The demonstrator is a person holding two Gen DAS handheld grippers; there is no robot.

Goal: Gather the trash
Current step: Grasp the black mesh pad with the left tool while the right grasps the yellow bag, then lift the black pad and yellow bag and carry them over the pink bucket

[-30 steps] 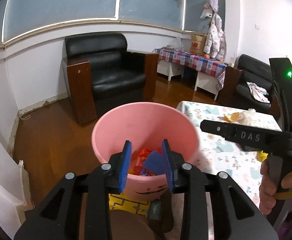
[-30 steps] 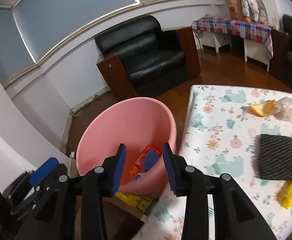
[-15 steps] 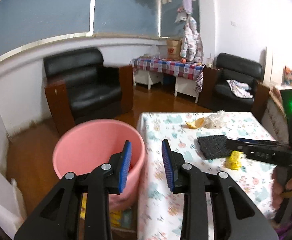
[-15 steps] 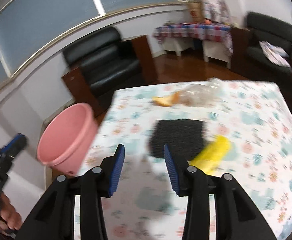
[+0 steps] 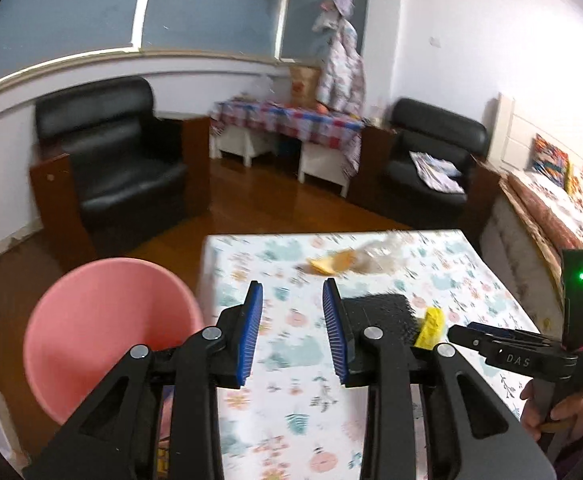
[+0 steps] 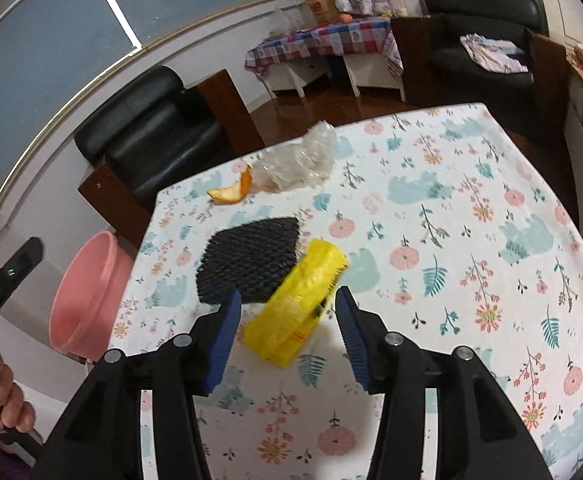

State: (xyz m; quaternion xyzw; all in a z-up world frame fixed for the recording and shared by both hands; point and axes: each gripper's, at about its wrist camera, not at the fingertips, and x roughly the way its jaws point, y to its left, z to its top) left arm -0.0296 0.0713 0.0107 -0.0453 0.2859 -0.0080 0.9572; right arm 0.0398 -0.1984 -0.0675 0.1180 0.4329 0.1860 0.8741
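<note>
Black mesh pad (image 5: 379, 308) sits partly hidden behind left gripper (image 5: 291, 334).

White walls (image 5: 451, 40) rise to blue-grey window panes (image 5: 71, 4) above a wooden floor (image 5: 275, 204); two black armchairs (image 5: 119, 168) (image 5: 431, 160) flank a low white table under a checked cloth (image 5: 291, 120), clothes hanging behind it (image 5: 341, 68)

Both grippers (image 5: 291, 328) (image 6: 287, 328) open; right's fingers widening
</note>
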